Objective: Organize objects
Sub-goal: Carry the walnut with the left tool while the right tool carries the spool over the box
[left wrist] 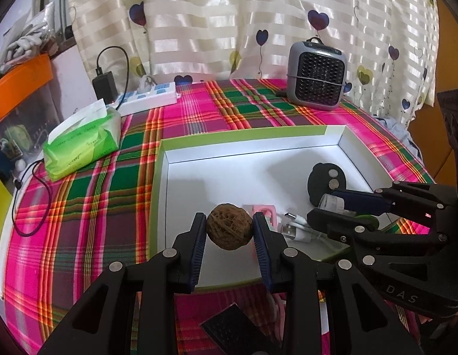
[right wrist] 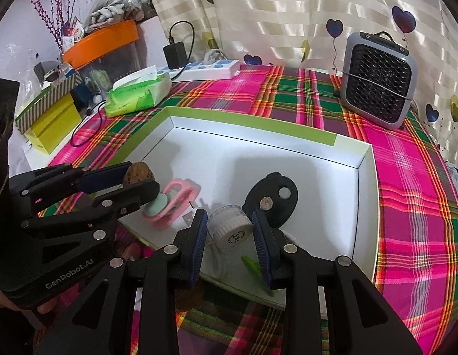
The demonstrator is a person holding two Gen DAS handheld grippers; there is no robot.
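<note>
One walnut point(left wrist: 229, 226), brown and wrinkled, is clamped between the two pads of the left gripper point(left wrist: 229, 230), held above the near-left part of the one white box point(left wrist: 291, 136) with green rim. One small clear jar with white cap point(right wrist: 230, 227) sits between the pads of the right gripper point(right wrist: 230, 230), fingers closed against its sides, over the box's near edge.

Contents lying in the box, counted:
- one black flat disc-shaped piece point(right wrist: 273, 195) carrying two round silver spots, toward the right wall;
- one pink clip-like item point(right wrist: 172, 204) with pale green pads, near the left corner;
- one white USB cable point(left wrist: 294, 227) near the front edge;
- one green item point(right wrist: 252, 264), mostly hidden by the right gripper.

The box rests on a plaid-covered tabletop point(left wrist: 90, 207). Farther out: one green tissue pack point(left wrist: 81, 145), one white power strip point(left wrist: 149, 96) with one black adapter point(left wrist: 104, 85) plugged in, one grey fan heater point(left wrist: 317, 75) by the curtain point(left wrist: 217, 14).
</note>
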